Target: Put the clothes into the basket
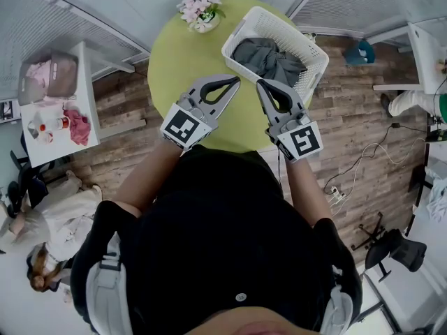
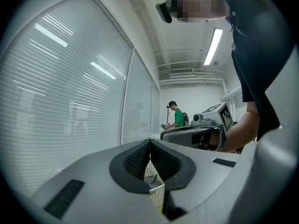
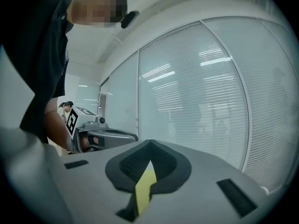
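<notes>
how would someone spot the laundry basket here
Find the round lime-green table on the wood floor. At its far right edge sits the white perforated plastic basket, holding grey clothes; its only neighbour is a small pink flower bunch.

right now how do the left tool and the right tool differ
In the head view the left tool angles toward the right, the right tool toward the left, tips close together. Below the left tool's tips its view shows the white basket; the right tool's shows only green table. Both are shut, empty, over the table.
</notes>
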Available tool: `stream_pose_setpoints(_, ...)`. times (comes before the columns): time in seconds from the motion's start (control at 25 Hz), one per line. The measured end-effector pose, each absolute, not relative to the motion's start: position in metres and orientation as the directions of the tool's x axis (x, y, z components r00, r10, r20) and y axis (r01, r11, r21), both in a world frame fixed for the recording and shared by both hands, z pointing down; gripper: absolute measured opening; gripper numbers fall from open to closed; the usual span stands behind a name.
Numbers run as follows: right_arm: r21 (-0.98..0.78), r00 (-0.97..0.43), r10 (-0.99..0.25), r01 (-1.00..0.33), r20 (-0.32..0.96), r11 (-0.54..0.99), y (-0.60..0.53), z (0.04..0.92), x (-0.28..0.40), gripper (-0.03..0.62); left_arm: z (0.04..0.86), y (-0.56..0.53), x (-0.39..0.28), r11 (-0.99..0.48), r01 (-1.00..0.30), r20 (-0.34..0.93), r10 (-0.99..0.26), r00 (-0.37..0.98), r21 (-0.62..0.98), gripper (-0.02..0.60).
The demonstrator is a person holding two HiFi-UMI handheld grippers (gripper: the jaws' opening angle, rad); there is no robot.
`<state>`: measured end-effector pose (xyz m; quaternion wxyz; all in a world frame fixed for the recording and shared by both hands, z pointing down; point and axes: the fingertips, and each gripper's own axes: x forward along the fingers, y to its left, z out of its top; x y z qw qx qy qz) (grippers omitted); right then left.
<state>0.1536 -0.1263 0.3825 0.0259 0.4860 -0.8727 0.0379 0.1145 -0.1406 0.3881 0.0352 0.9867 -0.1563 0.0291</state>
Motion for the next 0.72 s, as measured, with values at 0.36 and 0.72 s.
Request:
stream_pose_setpoints(0.36, -0.042, -0.529, -0.844, -0.849, 0.089, 0.527, -0.1313, 0.3858, 0.1531, 0.023, 0.3932, -0.145, 0.1145, -0.952, -0.304, 0.1, -0.298, 0.949, 0.048, 0.011)
stream_pose_setpoints(0.72, -0.034, -0.525, -0.847, -0.851, 0.08, 0.524, -0.1328, 0.3828, 0.1531, 0.023, 0.3935, -0.1458, 0.1154, -0.951, -0.305, 0.098, -0.299, 0.949, 0.05, 0.011)
